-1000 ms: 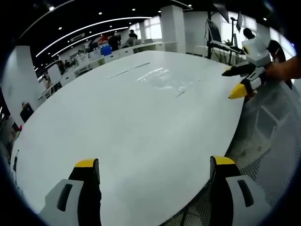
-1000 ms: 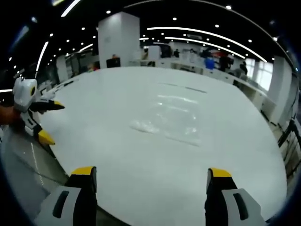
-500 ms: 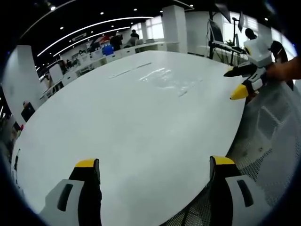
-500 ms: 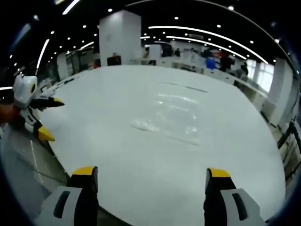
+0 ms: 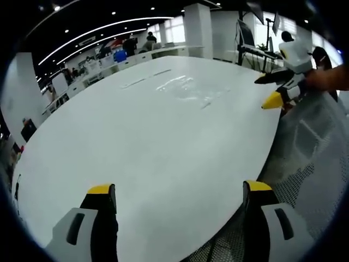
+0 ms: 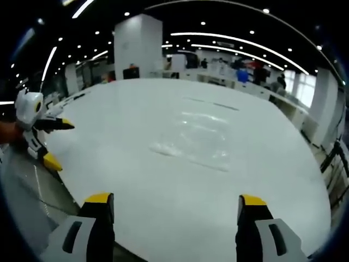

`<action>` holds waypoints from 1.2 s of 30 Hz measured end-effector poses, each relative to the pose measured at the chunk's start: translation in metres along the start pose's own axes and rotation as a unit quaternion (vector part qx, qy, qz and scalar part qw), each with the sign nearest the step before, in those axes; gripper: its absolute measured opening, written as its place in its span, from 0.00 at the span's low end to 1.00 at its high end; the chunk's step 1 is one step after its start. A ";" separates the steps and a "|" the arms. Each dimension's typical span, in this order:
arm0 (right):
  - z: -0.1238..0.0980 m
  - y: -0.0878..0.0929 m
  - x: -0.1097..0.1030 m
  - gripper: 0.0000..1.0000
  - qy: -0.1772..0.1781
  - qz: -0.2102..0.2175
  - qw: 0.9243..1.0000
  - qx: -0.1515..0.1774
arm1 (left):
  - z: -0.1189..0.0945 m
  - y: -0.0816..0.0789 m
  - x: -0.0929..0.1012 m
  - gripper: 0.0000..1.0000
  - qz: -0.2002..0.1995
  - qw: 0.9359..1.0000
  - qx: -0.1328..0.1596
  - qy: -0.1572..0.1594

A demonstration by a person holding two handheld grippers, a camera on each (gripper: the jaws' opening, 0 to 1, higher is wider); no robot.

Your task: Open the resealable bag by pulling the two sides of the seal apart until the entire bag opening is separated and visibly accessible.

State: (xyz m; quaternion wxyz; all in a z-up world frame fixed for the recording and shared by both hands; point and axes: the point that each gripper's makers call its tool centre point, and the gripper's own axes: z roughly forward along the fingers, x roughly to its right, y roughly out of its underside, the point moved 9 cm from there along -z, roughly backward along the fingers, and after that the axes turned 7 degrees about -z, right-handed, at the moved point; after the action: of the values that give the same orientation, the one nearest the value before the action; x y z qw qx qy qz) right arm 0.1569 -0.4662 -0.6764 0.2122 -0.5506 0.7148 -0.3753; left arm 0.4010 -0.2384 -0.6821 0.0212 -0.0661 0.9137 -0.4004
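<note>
A clear resealable bag lies flat on the white round table, well ahead of my right gripper, which is open and holds nothing. In the left gripper view the same bag glints far off, towards the table's far side. My left gripper is open over the table's near part, nothing between its jaws. The right gripper comes in from the right at the table's edge, open. The left gripper shows at the left of the right gripper view, open.
A grey mesh chair sits off the table's edge at the right of the left gripper view. A hand holds the other gripper there. Desks, people and a white pillar stand far behind the table.
Both views have shifted slightly as the hands moved. The bag lies where it was and both grippers stay open.
</note>
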 end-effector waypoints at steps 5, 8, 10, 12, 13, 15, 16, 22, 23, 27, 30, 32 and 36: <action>0.002 -0.001 -0.002 0.94 -0.006 -0.010 1.000 0.000 | 0.000 -0.001 -0.002 0.95 -0.006 1.000 0.002 -0.006; 0.001 -0.002 -0.003 0.95 -0.010 -0.013 1.000 0.002 | -0.001 -0.001 -0.002 0.95 -0.003 1.000 0.003 -0.008; 0.001 -0.004 -0.003 0.96 -0.013 -0.011 1.000 0.008 | -0.001 -0.001 -0.002 0.95 -0.002 1.000 0.004 -0.009; 0.001 -0.005 -0.004 0.97 -0.019 -0.011 1.000 0.008 | -0.002 -0.002 -0.003 0.95 -0.002 1.000 0.005 -0.012; 0.002 -0.005 -0.004 0.97 -0.023 -0.016 1.000 0.009 | -0.002 -0.002 -0.003 0.95 -0.003 1.000 0.006 -0.013; 0.004 -0.008 -0.004 0.97 -0.031 -0.029 0.999 0.014 | -0.002 -0.002 -0.004 0.96 -0.006 1.000 0.009 -0.013; 0.005 -0.010 -0.004 0.97 -0.038 -0.037 0.999 0.014 | -0.003 -0.003 -0.004 0.96 -0.007 1.000 0.010 -0.013; 0.022 -0.017 0.009 0.96 -0.071 -0.059 0.996 0.011 | -0.005 -0.005 -0.003 0.97 -0.018 1.000 0.010 -0.005; 0.024 -0.017 0.011 0.95 -0.075 -0.059 0.995 0.010 | -0.006 -0.006 -0.003 0.97 -0.021 1.000 0.012 -0.002; 0.035 -0.021 0.018 0.90 -0.099 -0.075 0.992 0.004 | -0.009 -0.009 -0.004 0.97 -0.014 1.000 0.007 0.003; 0.043 -0.023 0.023 0.88 -0.106 -0.079 0.991 -0.001 | -0.012 -0.012 -0.005 0.97 -0.004 1.000 0.010 0.006; 0.050 -0.024 0.028 0.86 -0.114 -0.082 0.990 -0.007 | -0.013 -0.013 -0.006 0.97 -0.004 1.000 0.012 0.009; 0.064 -0.024 0.033 0.82 -0.131 -0.094 0.987 -0.022 | -0.017 -0.016 -0.007 0.96 -0.002 1.000 0.016 0.011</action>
State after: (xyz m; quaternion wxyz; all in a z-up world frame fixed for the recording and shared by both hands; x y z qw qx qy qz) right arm 0.2076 -0.5199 -0.6940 0.2559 -0.6643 0.6339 -0.3023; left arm 0.4076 -0.2358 -0.6584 0.0112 -0.0634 0.9072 -0.4157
